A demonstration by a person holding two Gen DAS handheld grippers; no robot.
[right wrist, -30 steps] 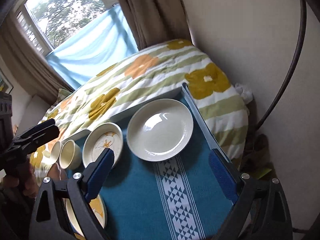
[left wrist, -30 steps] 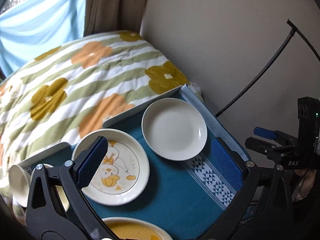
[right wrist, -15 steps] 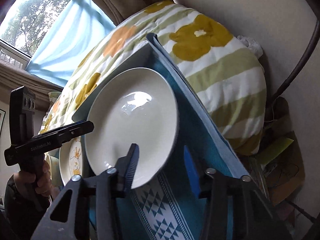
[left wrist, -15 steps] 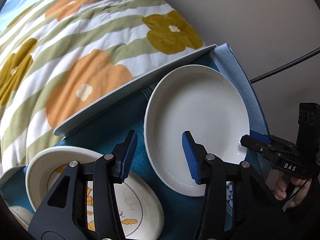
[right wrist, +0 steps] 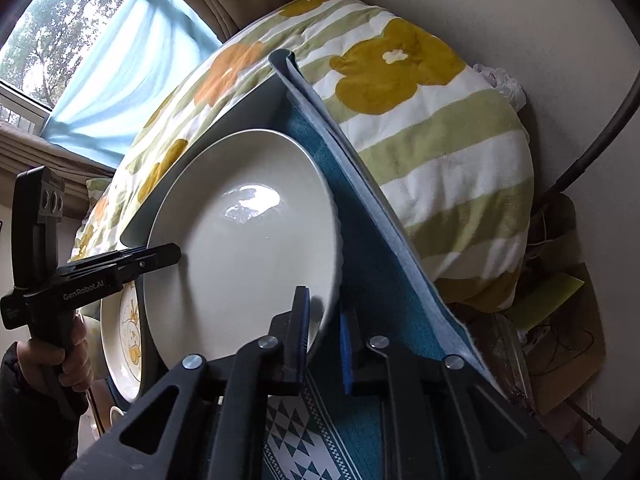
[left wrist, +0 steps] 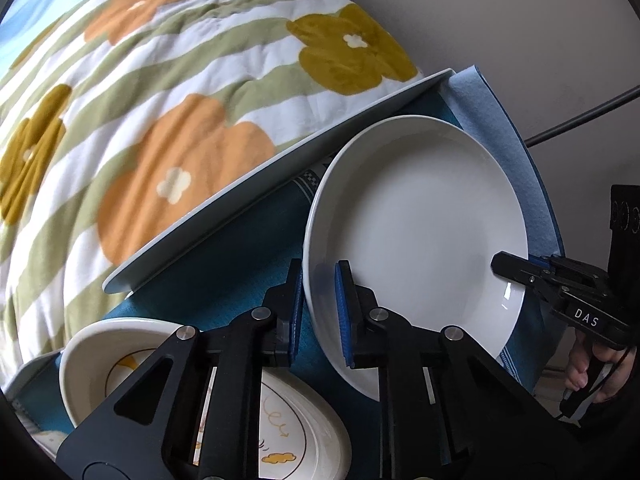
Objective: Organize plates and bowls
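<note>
A plain white plate [left wrist: 420, 216] lies on the blue tablecloth [left wrist: 240, 264]. My left gripper [left wrist: 320, 312] is shut on its near left rim, one pad inside and one outside. My right gripper [right wrist: 324, 340] is shut on the opposite rim of the same plate [right wrist: 248, 248]. Each gripper shows in the other's view: the right one [left wrist: 552, 280] at the plate's right edge, the left one [right wrist: 120, 264] at its left edge. A patterned plate with yellow drawings [left wrist: 280, 420] sits to the left of the white plate; it also shows in the right wrist view [right wrist: 124, 328].
A floral quilt [left wrist: 160, 100] covers the bed behind the table edge [left wrist: 260, 184]. The wall [right wrist: 520, 40] and a black cable [right wrist: 592, 148] are on the right. A cup [right wrist: 88, 332] sits partly hidden behind the left hand. Clutter [right wrist: 560, 320] lies on the floor to the right.
Both grippers have moved in from above the table and closed on opposite rims of the white plate. Their jaws were wide open one second ago.
</note>
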